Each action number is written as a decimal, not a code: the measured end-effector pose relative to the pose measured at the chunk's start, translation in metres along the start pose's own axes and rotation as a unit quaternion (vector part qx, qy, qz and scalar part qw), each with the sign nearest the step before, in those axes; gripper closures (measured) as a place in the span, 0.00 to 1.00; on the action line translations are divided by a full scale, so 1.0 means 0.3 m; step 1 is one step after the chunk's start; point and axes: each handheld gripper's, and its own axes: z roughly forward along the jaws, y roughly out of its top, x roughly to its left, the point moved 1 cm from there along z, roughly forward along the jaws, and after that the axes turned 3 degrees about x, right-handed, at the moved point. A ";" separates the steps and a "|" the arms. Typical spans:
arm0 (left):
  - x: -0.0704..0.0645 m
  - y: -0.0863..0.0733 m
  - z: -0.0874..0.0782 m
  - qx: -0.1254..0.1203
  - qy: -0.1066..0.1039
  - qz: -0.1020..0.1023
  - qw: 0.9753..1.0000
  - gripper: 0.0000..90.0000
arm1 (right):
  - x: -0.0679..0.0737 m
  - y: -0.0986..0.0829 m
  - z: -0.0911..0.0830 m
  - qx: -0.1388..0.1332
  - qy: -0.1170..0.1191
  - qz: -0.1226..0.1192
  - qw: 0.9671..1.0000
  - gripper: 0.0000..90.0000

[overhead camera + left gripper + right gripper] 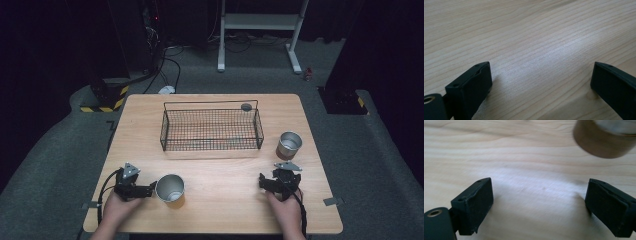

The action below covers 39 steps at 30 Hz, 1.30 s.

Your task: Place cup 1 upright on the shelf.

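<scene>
High view. Wooden table [215, 200]. A black wire basket [211, 129] stands across the far middle, open at the top; a small dark round thing [246, 106] sits by its far right corner, too small to identify. Beyond the table: grey carpet, a white metal stand [260, 30], loose cables. Two metal cups on the table. One cup [170, 188] stands upright near the front left, mouth open, shiny inside, just beside the tips of the left gripper [150, 189]; whether they touch, cannot tell from here. The second cup [289, 145] stands upright at the right, near the basket's right end and just beyond the right gripper [276, 178]. Each gripper is held in a hand [117, 207] at the table's near edge. Nothing lies between either cup and the basket.

Left gripper view. Both black jaws set wide apart, bare wood grain between them, nothing held.

Right gripper view. Jaws wide apart over bare wood, holding nothing. The second cup [605, 138] shows at the upper right, blurred, brownish wall with a pale rim, clear of the jaws.
</scene>
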 end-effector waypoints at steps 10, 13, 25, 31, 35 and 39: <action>-0.001 -0.004 -0.004 -0.003 0.006 -0.008 1.000 0.06 | 0.012 -0.007 -0.007 0.000 0.017 -0.019 1.000 0.09; 0.000 -0.005 -0.005 -0.004 0.007 -0.010 1.000 0.08 | 0.014 -0.008 -0.007 0.000 0.017 -0.019 1.000 0.09; -0.005 -0.006 -0.020 -0.008 0.019 -0.001 1.000 0.17 | 0.014 -0.008 -0.008 0.000 0.017 -0.018 1.000 0.09; -0.012 0.004 -0.037 -0.006 0.000 0.002 1.000 0.16 | 0.014 -0.008 -0.008 0.000 0.017 -0.018 1.000 0.09; -0.018 0.013 -0.064 -0.021 -0.005 0.002 1.000 0.13 | 0.014 -0.008 -0.008 0.000 0.017 -0.018 1.000 0.09; -0.026 0.021 -0.087 -0.034 -0.010 0.003 0.999 0.09 | 0.014 -0.008 -0.008 0.000 0.017 -0.018 1.000 0.09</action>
